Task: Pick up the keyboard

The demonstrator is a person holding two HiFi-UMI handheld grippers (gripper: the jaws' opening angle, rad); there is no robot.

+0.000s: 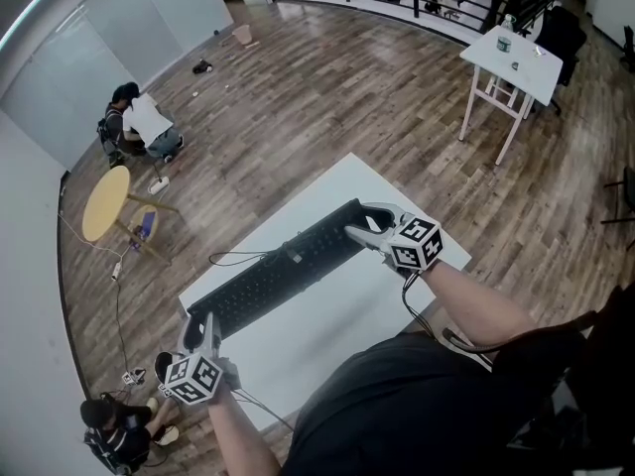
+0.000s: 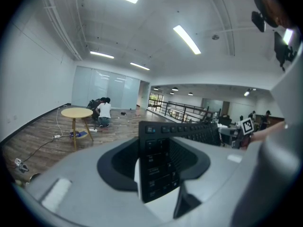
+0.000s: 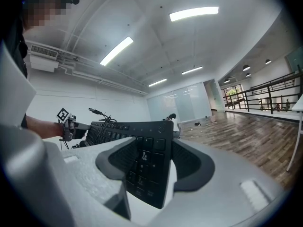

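A long black keyboard (image 1: 283,266) lies slantwise over the white table (image 1: 327,340), held at both ends. My left gripper (image 1: 205,327) is shut on its near-left end. My right gripper (image 1: 363,228) is shut on its far-right end. In the left gripper view the keyboard (image 2: 158,160) stands edge-on between the jaws of the left gripper (image 2: 156,143), and the right gripper's marker cube (image 2: 246,126) shows at its far end. In the right gripper view the keyboard's number pad (image 3: 142,169) fills the gap of the right gripper (image 3: 147,148). Whether the keyboard is off the table is unclear.
The keyboard's thin cable (image 1: 236,258) trails over the table's far-left edge. On the wooden floor are a round yellow table (image 1: 104,201), a small white table (image 1: 516,58) at the far right, and people sitting at the left (image 1: 144,127) and lower left (image 1: 114,429).
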